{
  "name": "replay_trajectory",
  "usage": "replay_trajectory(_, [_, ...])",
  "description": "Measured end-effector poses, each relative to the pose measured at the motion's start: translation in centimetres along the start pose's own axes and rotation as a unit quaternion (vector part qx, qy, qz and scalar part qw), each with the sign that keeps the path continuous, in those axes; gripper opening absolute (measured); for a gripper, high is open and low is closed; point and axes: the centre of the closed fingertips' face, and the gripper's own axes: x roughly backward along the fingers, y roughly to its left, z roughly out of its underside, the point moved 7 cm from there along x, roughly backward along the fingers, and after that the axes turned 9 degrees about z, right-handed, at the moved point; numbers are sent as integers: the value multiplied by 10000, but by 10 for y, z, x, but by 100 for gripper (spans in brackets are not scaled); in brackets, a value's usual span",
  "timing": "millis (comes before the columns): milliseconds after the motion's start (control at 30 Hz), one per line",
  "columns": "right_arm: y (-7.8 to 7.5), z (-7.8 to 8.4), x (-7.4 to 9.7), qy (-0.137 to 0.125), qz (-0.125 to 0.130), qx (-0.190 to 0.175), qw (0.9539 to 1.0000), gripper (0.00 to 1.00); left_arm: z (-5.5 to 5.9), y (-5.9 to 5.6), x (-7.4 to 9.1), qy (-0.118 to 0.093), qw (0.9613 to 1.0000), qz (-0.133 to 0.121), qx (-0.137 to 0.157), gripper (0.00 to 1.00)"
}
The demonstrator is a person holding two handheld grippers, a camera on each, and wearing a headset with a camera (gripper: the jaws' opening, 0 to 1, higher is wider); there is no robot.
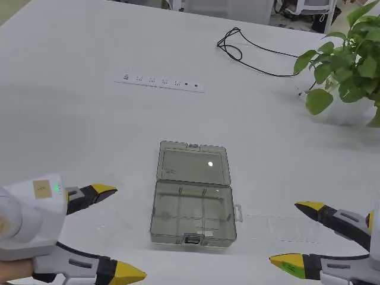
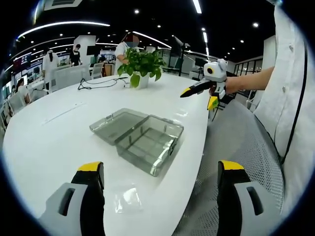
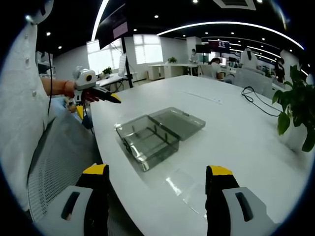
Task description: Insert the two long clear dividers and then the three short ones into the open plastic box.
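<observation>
The smoky clear plastic box point(image 1: 193, 208) lies open on the white table, its lid point(image 1: 193, 165) folded back away from me. Clear dividers point(image 1: 279, 228) lie flat on the table to the right of the box, and a small clear piece point(image 2: 127, 199) lies to its left. My left gripper point(image 1: 122, 231) is open at the lower left, a short way from the box. My right gripper point(image 1: 294, 233) is open at the lower right, over the near end of the dividers point(image 3: 184, 189). Both grippers hold nothing. The box point(image 2: 138, 137) point(image 3: 152, 132) lies ahead of each gripper.
A white power strip point(image 1: 159, 82) lies farther back on the table. A black cable point(image 1: 249, 56) loops at the back right beside a potted plant point(image 1: 347, 59). The table's near edge runs just below the box. People sit in the office behind.
</observation>
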Motion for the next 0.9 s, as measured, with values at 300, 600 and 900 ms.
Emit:
replay_trajectory(300, [1,1,1,-19,29,-37,10000,81,1,10,6,59,9999,-126,10,97])
replay_trajectory(600, [1,3,0,-30,-2,-84,10000,80,2,28,22,136,9988,-458,85,91])
replay_trajectory(900, [1,-1,-1,-101,25,-93,9999,79,7,49,33,228,9963,-762,329,86])
